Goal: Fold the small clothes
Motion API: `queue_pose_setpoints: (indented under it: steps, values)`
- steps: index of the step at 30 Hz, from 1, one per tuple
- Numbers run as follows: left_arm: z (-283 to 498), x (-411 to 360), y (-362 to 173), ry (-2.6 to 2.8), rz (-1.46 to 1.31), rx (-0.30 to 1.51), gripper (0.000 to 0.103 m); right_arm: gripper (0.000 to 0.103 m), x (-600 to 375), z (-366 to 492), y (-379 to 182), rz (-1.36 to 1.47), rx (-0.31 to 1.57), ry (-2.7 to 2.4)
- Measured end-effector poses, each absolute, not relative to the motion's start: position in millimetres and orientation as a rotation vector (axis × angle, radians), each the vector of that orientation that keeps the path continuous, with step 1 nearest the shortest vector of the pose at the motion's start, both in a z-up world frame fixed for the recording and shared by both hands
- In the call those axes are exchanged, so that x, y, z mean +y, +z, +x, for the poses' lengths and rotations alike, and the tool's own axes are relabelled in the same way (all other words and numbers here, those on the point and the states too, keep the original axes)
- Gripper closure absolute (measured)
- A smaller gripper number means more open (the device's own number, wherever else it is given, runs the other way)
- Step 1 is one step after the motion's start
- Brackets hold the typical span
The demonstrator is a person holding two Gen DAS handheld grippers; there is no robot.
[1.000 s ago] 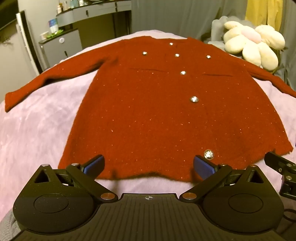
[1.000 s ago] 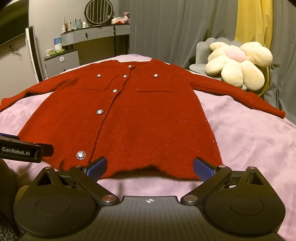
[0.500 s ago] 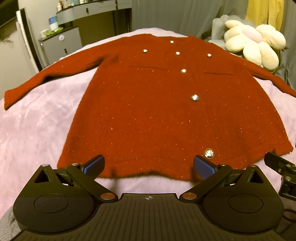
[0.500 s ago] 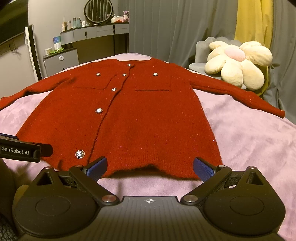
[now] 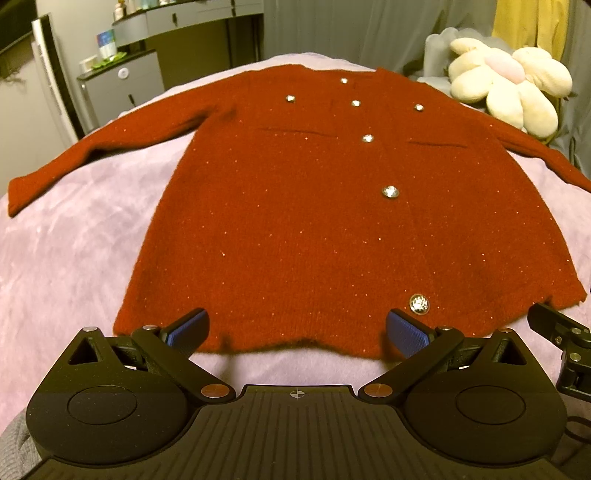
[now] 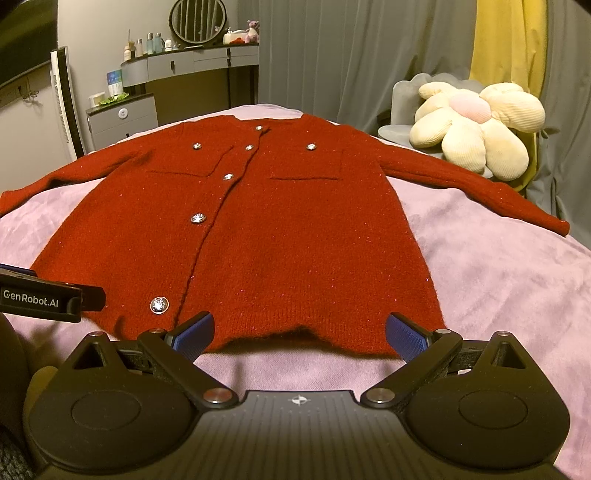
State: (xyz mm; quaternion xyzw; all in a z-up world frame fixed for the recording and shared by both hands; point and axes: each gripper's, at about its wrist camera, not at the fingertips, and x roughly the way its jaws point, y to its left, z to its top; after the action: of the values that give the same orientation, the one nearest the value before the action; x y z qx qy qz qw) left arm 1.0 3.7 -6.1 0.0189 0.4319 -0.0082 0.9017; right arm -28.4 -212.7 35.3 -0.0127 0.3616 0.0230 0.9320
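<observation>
A red cardigan (image 5: 332, 229) is spread flat, front up, on a bed covered with a pink blanket (image 5: 74, 258). Its hem is laid along the near edge of the bed, and its collar is turned toward the far edge. Both sleeves are stretched out sideways, the left sleeve (image 5: 92, 147) toward the left edge of the bed and the right sleeve (image 6: 480, 192) toward the right edge. A row of shiny buttons is seen down the front, the lowest button (image 5: 419, 304) set just above the hem.

The left gripper (image 5: 295, 332) is held just over the hem, its blue-padded fingers (image 5: 186, 330) spread wide and nothing caught between them. The right gripper (image 6: 299, 330) is held likewise at the hem, further toward the right side of the cardigan, its fingers (image 6: 406, 338) also spread wide with nothing between them. Whether the finger pads are touching the knit cannot be told.

Beyond the far right corner of the bed, a cream flower-shaped cushion (image 6: 476, 129) is seen on a grey chair (image 6: 402, 96). A dresser (image 6: 192, 74) with a round mirror (image 6: 197, 16) is seen behind the far left corner.
</observation>
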Motion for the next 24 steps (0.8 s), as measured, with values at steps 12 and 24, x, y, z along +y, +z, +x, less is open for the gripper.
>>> queue_pose_setpoints:
  steps: [12, 24]
  values:
    - [2.2, 4.1, -6.9, -0.017, 0.037, 0.896, 0.0, 0.004, -211.9, -28.6, 35.3, -0.026, 0.74, 0.047]
    - [2.6, 4.9, -7.9, -0.015, 0.033, 0.901, 0.0, 0.004, -211.3, -28.6, 35.8, -0.028, 0.741, 0.046]
